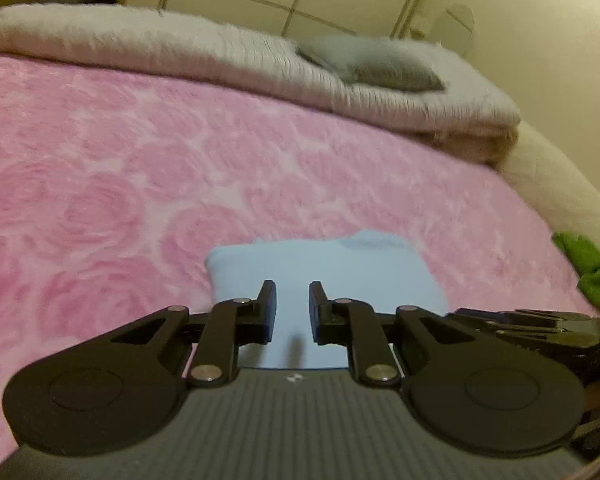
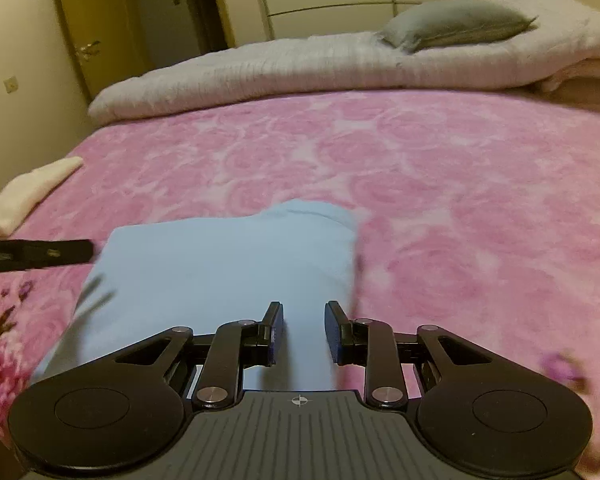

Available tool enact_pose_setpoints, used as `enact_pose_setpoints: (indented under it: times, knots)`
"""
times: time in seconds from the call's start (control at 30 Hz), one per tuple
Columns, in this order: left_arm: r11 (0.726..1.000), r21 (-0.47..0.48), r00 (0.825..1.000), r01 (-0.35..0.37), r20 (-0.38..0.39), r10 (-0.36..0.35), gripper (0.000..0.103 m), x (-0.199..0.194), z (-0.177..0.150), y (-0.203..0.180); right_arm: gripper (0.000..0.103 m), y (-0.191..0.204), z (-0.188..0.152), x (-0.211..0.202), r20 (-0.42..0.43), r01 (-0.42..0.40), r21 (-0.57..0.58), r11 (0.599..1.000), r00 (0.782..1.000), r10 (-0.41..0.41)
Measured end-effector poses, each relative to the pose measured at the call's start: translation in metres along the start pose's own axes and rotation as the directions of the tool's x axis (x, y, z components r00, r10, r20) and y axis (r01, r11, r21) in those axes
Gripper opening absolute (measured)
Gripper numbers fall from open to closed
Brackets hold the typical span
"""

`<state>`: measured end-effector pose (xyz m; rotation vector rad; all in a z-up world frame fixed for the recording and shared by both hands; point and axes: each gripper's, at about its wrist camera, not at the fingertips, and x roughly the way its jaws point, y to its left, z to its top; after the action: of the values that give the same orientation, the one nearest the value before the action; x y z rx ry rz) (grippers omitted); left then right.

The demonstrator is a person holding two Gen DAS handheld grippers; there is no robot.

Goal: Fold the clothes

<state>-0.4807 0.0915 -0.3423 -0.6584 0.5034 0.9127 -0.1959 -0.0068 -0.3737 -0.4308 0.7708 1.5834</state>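
A light blue folded garment (image 1: 324,276) lies on the pink rose-patterned blanket (image 1: 140,168), near its front edge. It also shows in the right wrist view (image 2: 228,272). My left gripper (image 1: 293,300) hovers over the garment's near part, its jaws open with nothing between them. My right gripper (image 2: 303,322) is open and empty over the garment's near right edge. The left gripper's black fingers (image 2: 52,254) reach in from the left by the garment's left edge. The right gripper's body (image 1: 540,328) shows at the right.
A folded whitish quilt (image 2: 300,64) with a grey pillow (image 2: 456,26) lies across the bed's far end. A folded cream cloth (image 2: 28,192) sits at the bed's left edge. A green garment (image 1: 584,260) lies at the right edge. Wardrobe doors and a doorway stand behind.
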Motion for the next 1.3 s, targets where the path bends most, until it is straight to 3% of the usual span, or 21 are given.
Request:
enact_pose_setpoints:
  times: [0.07,0.13,0.23,0.43,0.63,0.73,0.77,0.87,1.13,1.3]
  knots:
    - [0.999,0.015,0.998,-0.034,-0.047,0.034,0.007,0.022,-0.01,0.01,0.028,-0.001,-0.007,0.018,-0.028,-0.012,-0.02,1.0,1.0,0.011]
    - [1.0,-0.01,0.999,-0.022,-0.027,0.021,0.003,0.027,-0.016,0.022,0.028,0.004,-0.013,0.026,-0.023,0.003,-0.104,0.995,1.0,-0.005]
    - [0.997,-0.077,1.0,-0.016,-0.005,0.016,0.002,0.006,-0.016,0.026,0.028,0.009,-0.011,0.019,-0.018,0.017,-0.162,0.987,1.0,-0.02]
    - [0.997,-0.068,0.997,-0.032,0.065,0.036,0.006,-0.072,-0.035,0.006,0.028,0.013,-0.03,-0.048,0.06,-0.036,-0.106,0.994,0.997,0.043]
    - [0.997,-0.049,0.997,-0.052,0.047,0.055,0.006,-0.111,-0.083,-0.021,0.028,0.029,-0.075,-0.101,0.045,-0.011,-0.12,0.993,0.999,0.017]
    - [0.991,-0.083,0.994,-0.106,-0.025,0.104,0.009,-0.093,-0.105,-0.023,0.028,0.032,-0.093,-0.104,0.025,-0.028,-0.101,0.994,0.999,0.031]
    - [0.988,-0.091,0.992,-0.123,-0.018,0.122,0.015,-0.089,-0.112,-0.024,0.028,0.031,-0.096,-0.098,0.011,-0.035,-0.093,0.995,0.999,0.036]
    - [0.977,-0.146,0.987,-0.154,0.012,0.157,0.017,-0.084,-0.123,-0.024,0.028,0.032,-0.104,-0.082,-0.012,-0.032,-0.107,0.994,0.999,0.031]
    - [0.951,-0.113,0.958,-0.287,-0.008,0.288,0.019,-0.116,-0.121,-0.063,0.029,0.041,-0.097,-0.095,-0.031,0.025,-0.082,0.996,0.999,-0.027]
    - [0.945,-0.109,0.951,-0.308,-0.023,0.307,0.025,-0.133,-0.135,-0.078,0.035,0.054,-0.106,-0.112,-0.065,0.03,-0.096,0.995,0.997,-0.037]
